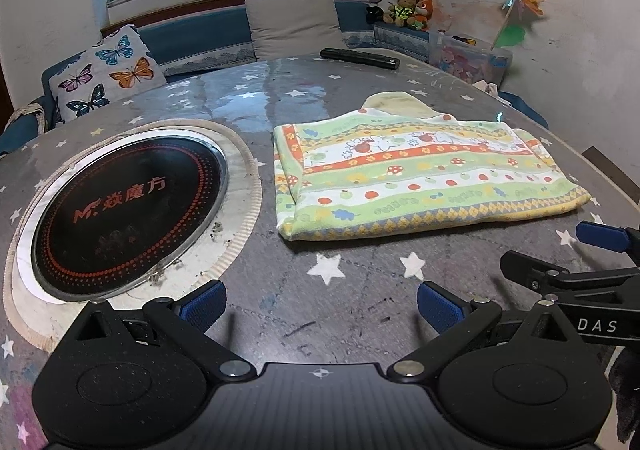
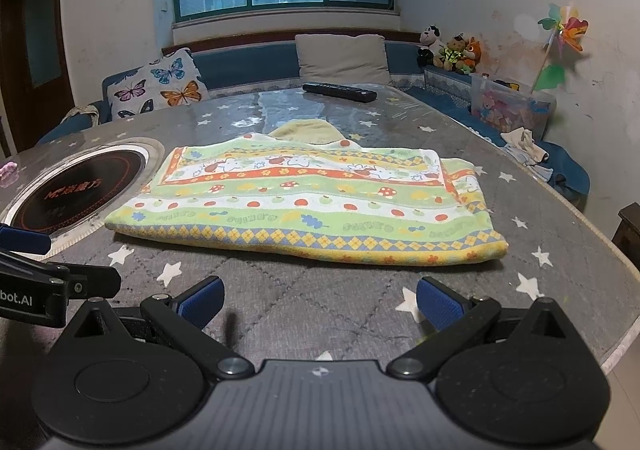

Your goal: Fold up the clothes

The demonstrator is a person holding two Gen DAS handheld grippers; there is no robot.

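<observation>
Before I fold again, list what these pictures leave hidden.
- Underside and inner layers of the folded cloth: covered by its own top layer, both views.
- Yellow piece behind the cloth: mostly hidden by it; what it is, unclear.
- Remote: buttons too small to read.
- Right gripper: cut off by the edge in the left view.
- Left gripper: likewise in the right view.

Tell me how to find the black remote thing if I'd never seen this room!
Start at the big grey table with white stars. Look past the striped, folded cloth to the far edge, near the beige cushion. There lies the remote control: long, flat and black, the only dark bar on that shiny end.
</observation>
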